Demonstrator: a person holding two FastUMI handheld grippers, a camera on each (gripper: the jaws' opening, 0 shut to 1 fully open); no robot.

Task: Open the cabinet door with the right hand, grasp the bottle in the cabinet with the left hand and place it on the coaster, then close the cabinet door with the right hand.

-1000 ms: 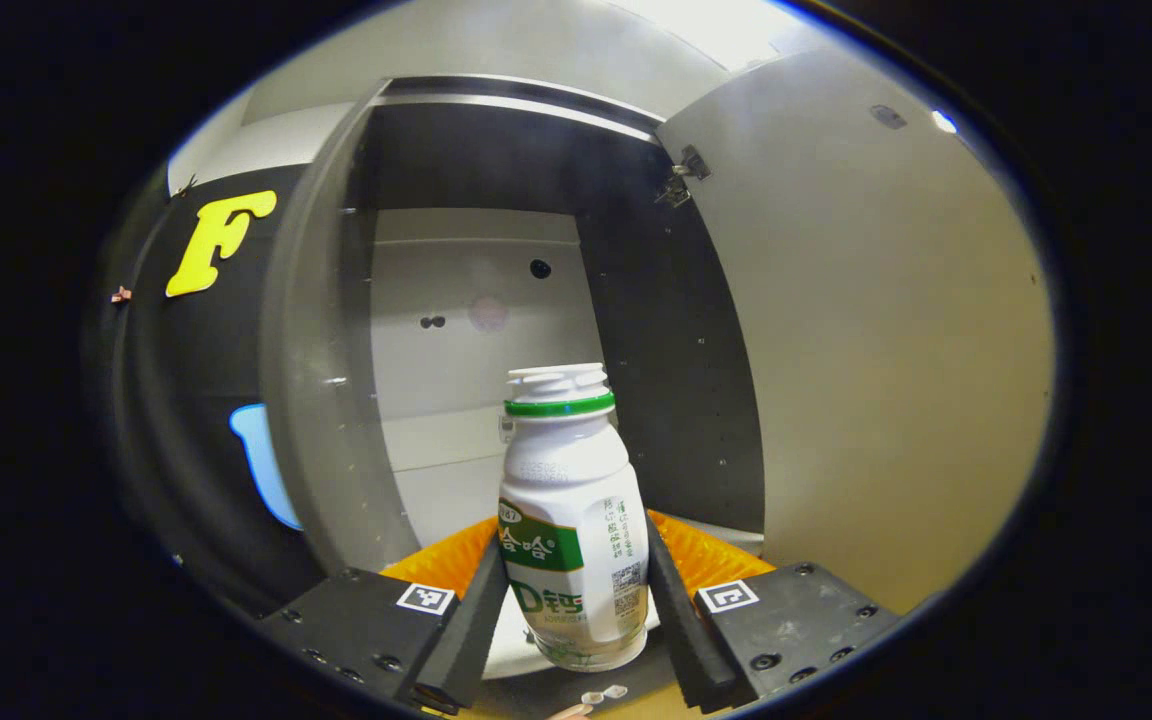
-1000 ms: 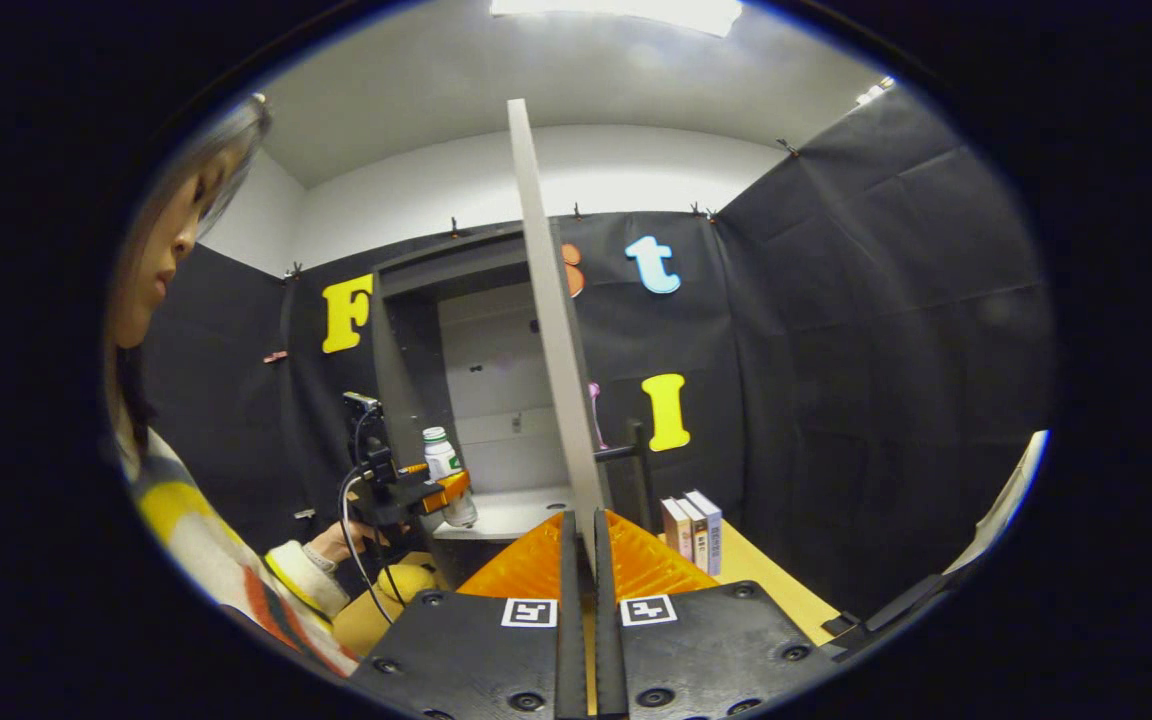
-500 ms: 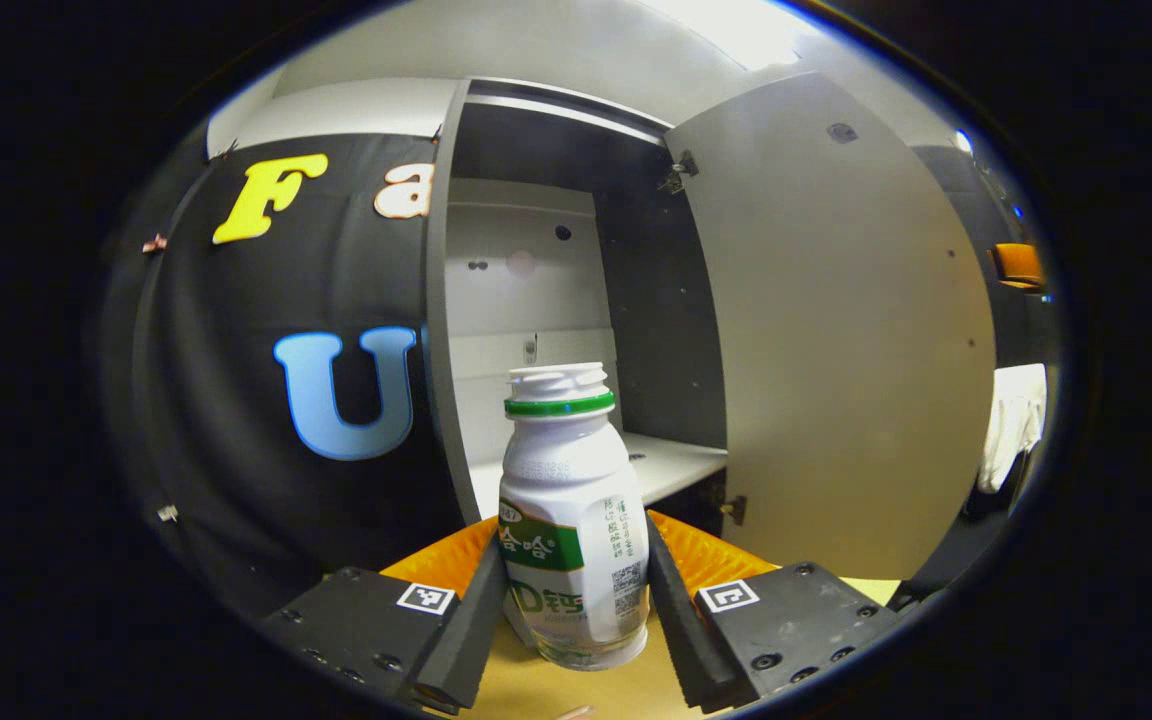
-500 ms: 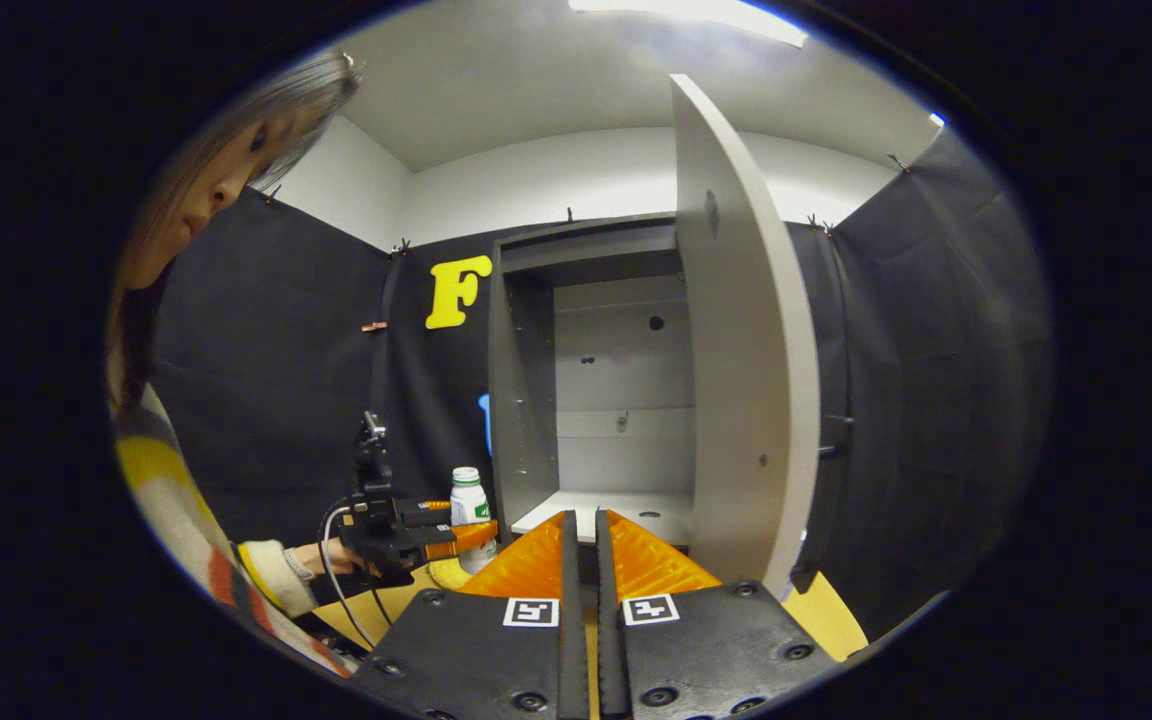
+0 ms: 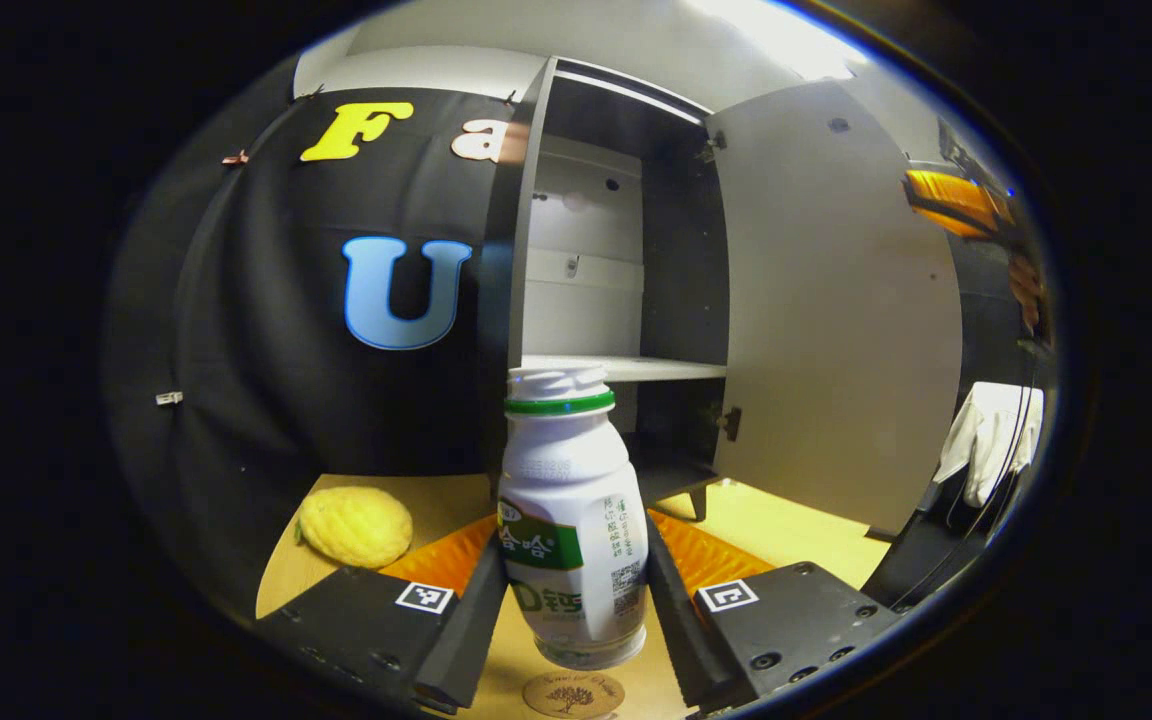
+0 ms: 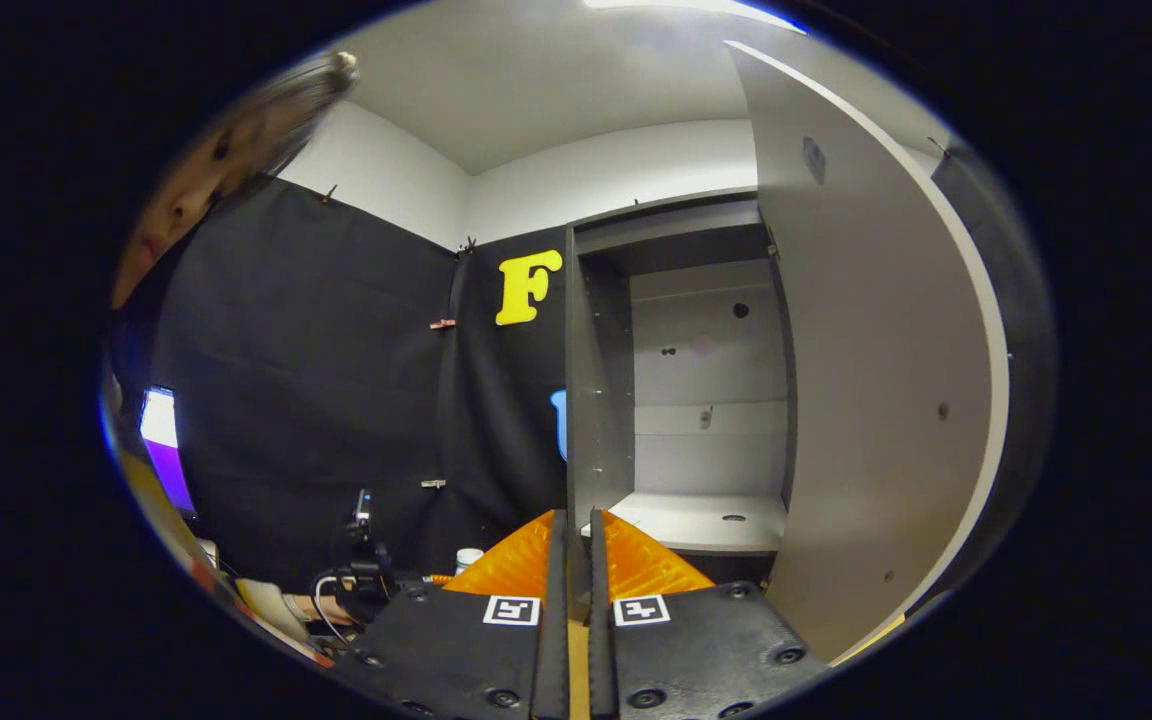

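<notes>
A white bottle (image 5: 572,520) with a green ring and green label hangs upright above the wooden table, with my left gripper (image 5: 573,628) shut on its lower body. Just below it lies a round wooden coaster (image 5: 573,694); bottle and coaster stay apart. The grey cabinet (image 5: 596,270) stands behind with its door (image 5: 836,310) swung wide to the right. In the right gripper view my right gripper (image 6: 570,560) is shut with nothing between its fingers, in front of the cabinet's bare shelf (image 6: 706,520) and left of the door (image 6: 876,400). The bottle's cap (image 6: 467,556) peeks out low at the left.
A yellow lemon-like thing (image 5: 354,525) lies on the table left of my left gripper. White cloth (image 5: 986,440) hangs at the far right. A person's head (image 6: 206,190) leans in at the upper left of the right gripper view, with a lit screen (image 6: 164,440) below it.
My left gripper has carried the bottle out of the cabinet, back and down toward the table, and the coaster has come into sight. My right gripper has let go of the door's edge and drawn left of it.
</notes>
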